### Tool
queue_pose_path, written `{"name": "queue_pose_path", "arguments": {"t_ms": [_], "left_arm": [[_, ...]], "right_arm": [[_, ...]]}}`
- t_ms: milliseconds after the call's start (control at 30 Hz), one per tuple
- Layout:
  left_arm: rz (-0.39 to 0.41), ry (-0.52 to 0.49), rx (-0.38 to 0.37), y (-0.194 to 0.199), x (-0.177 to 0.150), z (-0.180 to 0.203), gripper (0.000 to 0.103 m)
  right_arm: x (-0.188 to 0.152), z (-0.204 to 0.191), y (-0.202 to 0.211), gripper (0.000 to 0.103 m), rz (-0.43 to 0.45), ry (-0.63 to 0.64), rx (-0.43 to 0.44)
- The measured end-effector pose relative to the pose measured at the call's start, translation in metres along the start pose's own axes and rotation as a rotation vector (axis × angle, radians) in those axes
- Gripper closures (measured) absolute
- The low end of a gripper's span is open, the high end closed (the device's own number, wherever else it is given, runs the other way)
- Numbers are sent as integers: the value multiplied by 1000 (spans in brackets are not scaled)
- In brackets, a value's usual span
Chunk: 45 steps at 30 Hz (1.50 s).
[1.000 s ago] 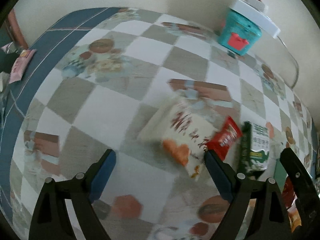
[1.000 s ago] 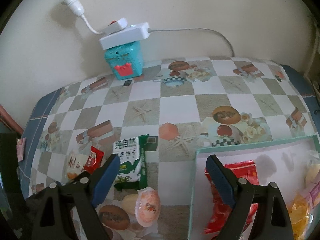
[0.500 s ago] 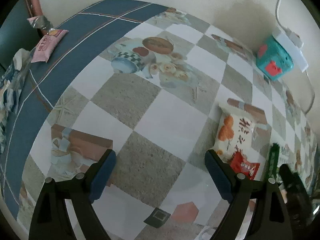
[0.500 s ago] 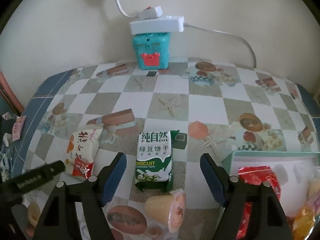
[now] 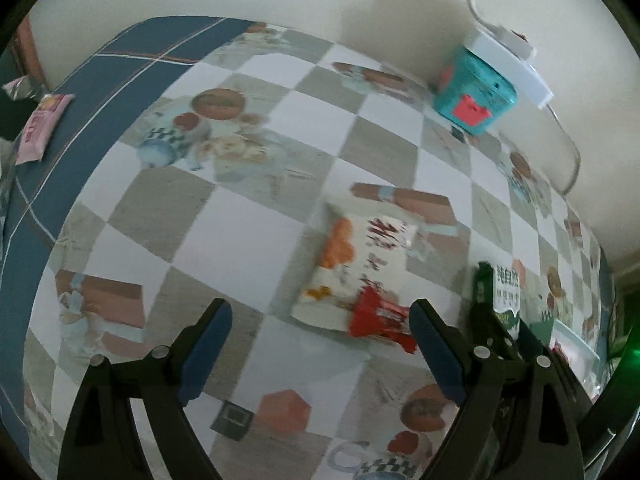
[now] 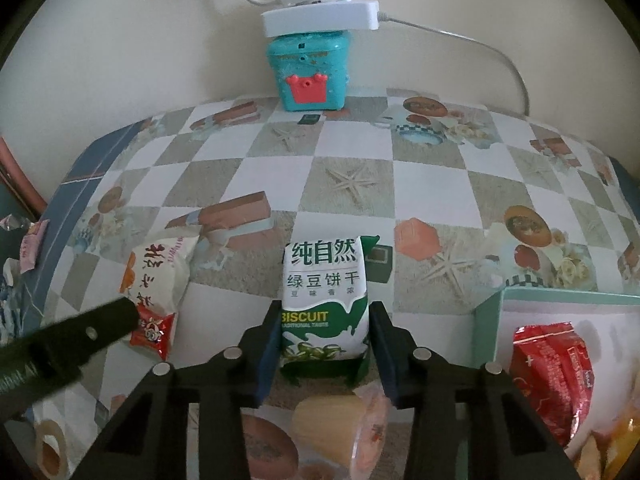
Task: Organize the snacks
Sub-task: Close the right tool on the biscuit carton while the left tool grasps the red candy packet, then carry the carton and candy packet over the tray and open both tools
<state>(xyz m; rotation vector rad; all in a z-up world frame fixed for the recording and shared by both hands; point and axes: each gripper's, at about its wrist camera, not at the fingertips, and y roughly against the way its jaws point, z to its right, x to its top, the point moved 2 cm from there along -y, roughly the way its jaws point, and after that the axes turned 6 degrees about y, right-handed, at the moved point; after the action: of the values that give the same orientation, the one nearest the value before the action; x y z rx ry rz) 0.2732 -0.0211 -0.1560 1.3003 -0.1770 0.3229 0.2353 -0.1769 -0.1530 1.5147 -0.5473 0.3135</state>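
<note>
The right claw has just been closing, and its blue pads are now pressing on both sides of the green and white biscuit pack, which is lying near the middle of the checkered surface with its printed face turned up. Just near of that pack a jelly cup is lying on its side, partly hidden behind the claw's fingers. To the right, the teal-rimmed tray is holding a red snack bag and some yellowish packets (too cropped to tell apart).

The left claw is hovering wide open with nothing between its pads. Past its right finger a white and orange snack bag is lying flat, with a small red packet resting on its near end; the picture is blurred here. At the far edge, against the wall, a teal toy box is standing with a white power strip on top. A pink packet is lying at the far left on the blue border.
</note>
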Motion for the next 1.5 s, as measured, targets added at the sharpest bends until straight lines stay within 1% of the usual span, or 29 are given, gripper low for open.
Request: {"name": "queue_pose_path", "arguments": {"t_ms": [167, 233, 267, 300, 400, 567, 633, 700, 767, 833, 867, 900, 1233, 1300, 1500], "left_arm": [[0, -42, -2, 1, -2, 11, 14], [0, -56, 1, 0, -2, 14, 20], [-3, -62, 5, 0, -3, 15, 29], [-9, -68, 11, -2, -4, 17, 33], [-14, -81, 7, -4, -6, 22, 33], [-1, -113, 8, -1, -8, 30, 33], [1, -130, 17, -3, -10, 34, 35], [-7, -138, 31, -6, -12, 36, 45], [-9, -134, 39, -9, -13, 36, 47], [-2, -134, 45, -9, -12, 36, 53], [0, -132, 43, -8, -12, 36, 62], [2, -129, 37, -7, -12, 36, 65], [1, -110, 28, -5, -9, 32, 71], [1, -105, 24, -4, -9, 31, 76], [0, -87, 11, -2, -8, 28, 76]], "right_arm": [[-1, 7, 1, 60, -5, -16, 11], [-1, 10, 2, 60, -7, -24, 12], [-1, 12, 2, 60, -9, -26, 12], [-1, 13, 2, 60, -8, -27, 13], [-1, 15, 3, 61, -8, -29, 17], [-1, 16, 3, 60, -11, -30, 23], [-1, 16, 3, 60, -11, -32, 22], [-2, 16, 3, 60, -11, -32, 23], [-2, 16, 2, 60, -12, -32, 24], [-2, 17, 2, 60, -12, -32, 25], [-2, 17, 2, 60, -12, -31, 25], [-2, 17, 2, 60, -12, -31, 24], [-3, 16, 5, 61, -6, -32, 62], [-2, 16, 7, 61, 0, -30, 69], [1, 17, 16, 61, 15, -37, 83]]}}
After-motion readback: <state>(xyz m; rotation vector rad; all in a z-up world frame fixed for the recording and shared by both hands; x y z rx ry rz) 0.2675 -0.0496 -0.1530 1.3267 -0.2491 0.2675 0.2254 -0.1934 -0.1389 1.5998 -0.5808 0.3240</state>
